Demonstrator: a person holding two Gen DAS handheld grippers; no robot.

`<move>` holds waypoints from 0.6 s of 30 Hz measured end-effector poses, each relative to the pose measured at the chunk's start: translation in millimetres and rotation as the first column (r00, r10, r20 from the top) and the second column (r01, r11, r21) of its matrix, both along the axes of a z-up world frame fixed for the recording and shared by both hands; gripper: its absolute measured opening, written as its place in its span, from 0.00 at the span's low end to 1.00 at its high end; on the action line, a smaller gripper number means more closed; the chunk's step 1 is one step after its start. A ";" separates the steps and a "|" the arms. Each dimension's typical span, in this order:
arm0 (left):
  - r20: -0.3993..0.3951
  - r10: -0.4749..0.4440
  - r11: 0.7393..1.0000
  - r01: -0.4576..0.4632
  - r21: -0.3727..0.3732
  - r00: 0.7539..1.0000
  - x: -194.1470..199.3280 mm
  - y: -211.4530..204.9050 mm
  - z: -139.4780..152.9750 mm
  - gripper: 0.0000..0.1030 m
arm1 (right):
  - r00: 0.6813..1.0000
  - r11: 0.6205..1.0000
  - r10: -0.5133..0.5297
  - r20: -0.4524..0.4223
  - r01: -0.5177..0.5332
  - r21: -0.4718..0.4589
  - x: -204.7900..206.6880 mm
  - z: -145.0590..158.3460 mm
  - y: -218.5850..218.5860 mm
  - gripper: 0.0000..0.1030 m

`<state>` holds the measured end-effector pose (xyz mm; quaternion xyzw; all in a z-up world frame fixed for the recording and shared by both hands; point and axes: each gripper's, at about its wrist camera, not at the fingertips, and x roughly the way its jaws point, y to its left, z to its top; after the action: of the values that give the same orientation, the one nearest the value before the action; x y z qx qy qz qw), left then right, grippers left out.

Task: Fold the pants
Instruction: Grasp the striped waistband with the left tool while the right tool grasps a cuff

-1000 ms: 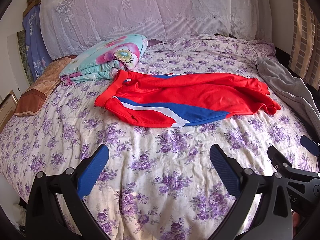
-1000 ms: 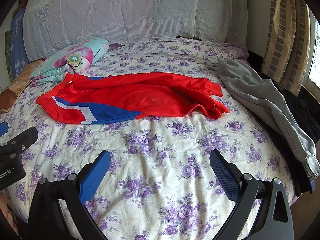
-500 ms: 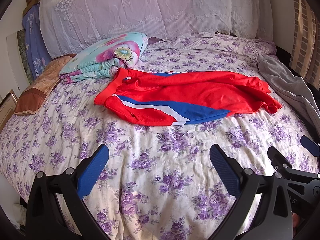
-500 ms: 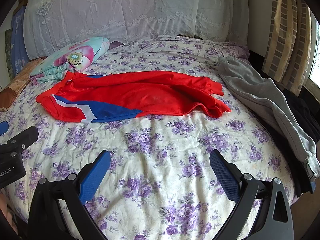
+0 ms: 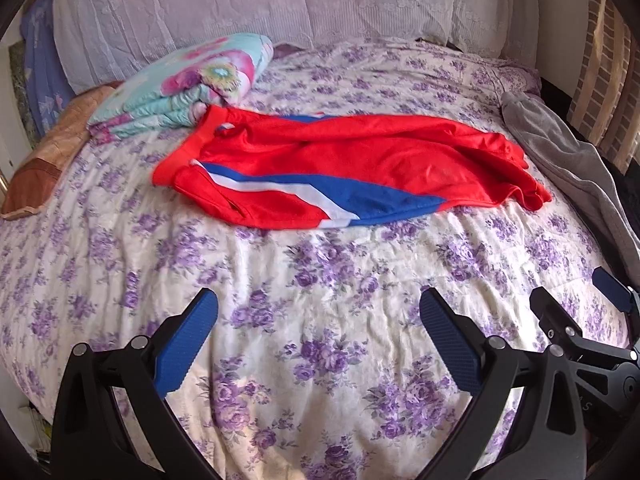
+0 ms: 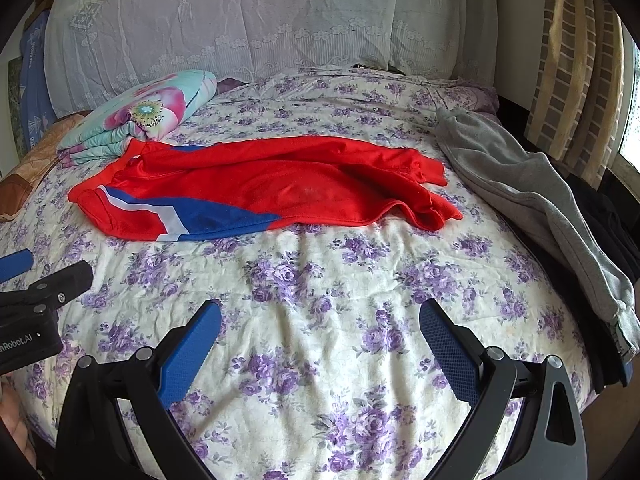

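Note:
Red pants (image 5: 360,160) with a blue and white side stripe lie crumpled across the middle of the bed, waistband to the left and leg ends to the right; they also show in the right wrist view (image 6: 280,184). My left gripper (image 5: 320,332) is open and empty, hovering above the floral bedsheet short of the pants. My right gripper (image 6: 320,336) is open and empty too, to the right of the left one, also short of the pants. The right gripper shows at the lower right of the left wrist view (image 5: 576,320).
The bed has a purple floral sheet (image 5: 320,272). A folded floral quilt (image 5: 188,92) lies behind the waistband. Grey pants (image 6: 532,196) hang along the bed's right edge over dark clothes (image 6: 608,220). A brown pillow (image 5: 52,160) lies at the left. Lace-covered pillows (image 6: 260,20) stand at the head.
Both grippers have moved slightly forward toward the pants and stayed open. The pants have not moved.

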<state>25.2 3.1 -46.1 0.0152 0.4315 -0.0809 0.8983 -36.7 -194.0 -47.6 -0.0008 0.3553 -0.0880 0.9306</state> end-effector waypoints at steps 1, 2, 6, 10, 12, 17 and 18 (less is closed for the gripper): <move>-0.057 -0.012 1.000 0.010 -0.028 0.998 12.3 1.7 -8.7 0.95 | 1.000 1.000 -0.001 -0.005 0.001 0.005 0.7 -2.3 -1.5 0.97; -0.092 -0.012 0.999 0.008 -0.043 0.996 25.8 4.1 -13.9 0.95 | 1.000 1.000 -0.001 -0.009 0.001 0.007 0.8 -3.8 -2.5 0.97; -0.131 0.073 0.995 -0.081 -0.052 0.989 84.7 36.4 -17.9 0.95 | 1.000 1.000 -0.008 -0.005 0.008 0.003 -1.1 -2.8 -2.8 0.97; -0.237 0.159 0.965 -0.202 -0.169 0.958 132.7 84.4 -28.3 0.95 | 1.000 1.000 -0.019 -0.005 0.019 0.003 -1.9 -4.7 -8.5 0.97; -0.287 0.169 0.944 -0.239 -0.227 0.943 145.8 99.0 -36.4 0.95 | 1.000 1.000 -0.027 -0.013 0.027 0.008 0.2 -5.0 -12.0 0.97; -0.353 0.172 0.914 -0.283 -0.291 0.920 166.9 120.6 -55.5 0.42 | 0.999 0.999 -0.038 -0.035 0.039 0.023 5.8 -8.4 -19.2 0.97; -0.362 0.172 0.918 -0.282 -0.277 0.916 176.0 122.9 -60.6 0.13 | 0.998 0.999 -0.039 -0.038 0.040 0.023 6.3 -8.8 -20.3 0.97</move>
<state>201.2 126.0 -106.8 -0.1971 0.5557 -0.0458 0.8064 -30.4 -214.3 -56.4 0.0157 0.3738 -0.1024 0.9217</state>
